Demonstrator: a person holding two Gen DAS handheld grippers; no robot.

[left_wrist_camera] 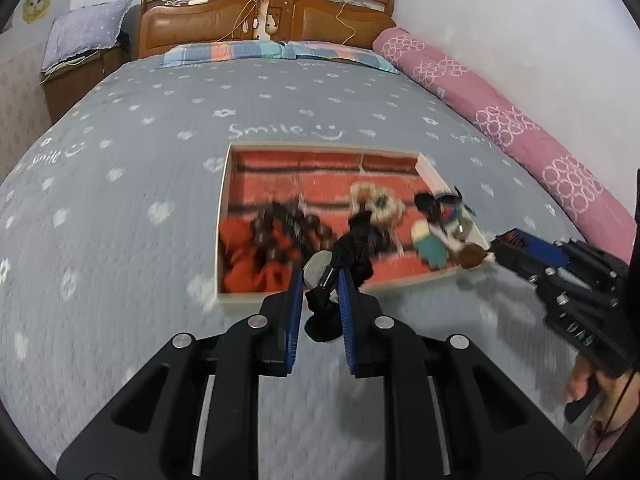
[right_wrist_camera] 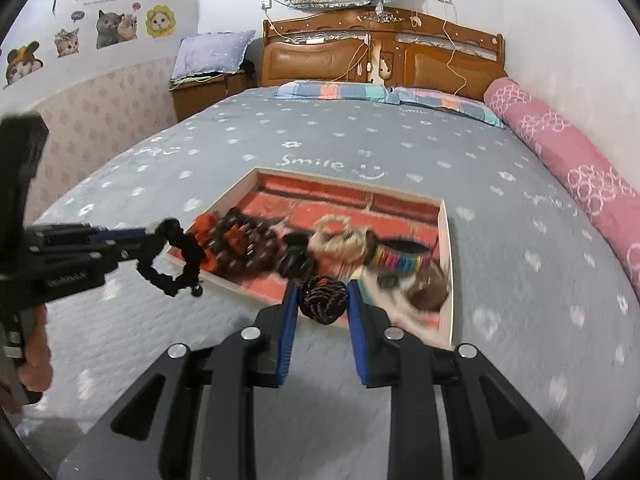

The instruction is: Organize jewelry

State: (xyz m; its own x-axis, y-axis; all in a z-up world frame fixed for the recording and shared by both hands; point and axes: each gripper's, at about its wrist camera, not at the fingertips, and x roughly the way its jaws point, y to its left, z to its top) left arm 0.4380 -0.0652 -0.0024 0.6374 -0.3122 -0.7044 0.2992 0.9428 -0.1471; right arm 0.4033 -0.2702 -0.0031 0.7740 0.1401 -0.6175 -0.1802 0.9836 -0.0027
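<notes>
A white-rimmed tray (left_wrist_camera: 224, 200) with a red lining lies on the grey bedspread, holding several hair ties and bracelets. My left gripper (left_wrist_camera: 320, 276) is shut on a black scrunchie (left_wrist_camera: 354, 248) with a round silver charm, lifted just above the tray's near edge. In the right wrist view the left gripper (right_wrist_camera: 154, 230) comes in from the left with the black scrunchie (right_wrist_camera: 188, 252) hanging as a loop. My right gripper (right_wrist_camera: 322, 290) is shut on a dark braided hair tie (right_wrist_camera: 324, 304) over the tray's (right_wrist_camera: 448, 260) near rim. From the left wrist view the right gripper (left_wrist_camera: 496, 246) sits at the tray's right corner.
The tray holds an orange scrunchie (right_wrist_camera: 206, 226), dark brown beads (right_wrist_camera: 244, 248), a cream scrunchie (right_wrist_camera: 336, 236) and a rainbow-striped piece (right_wrist_camera: 400, 260). A pink bolster (right_wrist_camera: 568, 160) runs along the right wall. Pillows and a wooden headboard (right_wrist_camera: 380, 52) lie beyond. A hand (right_wrist_camera: 36, 364) grips the left tool.
</notes>
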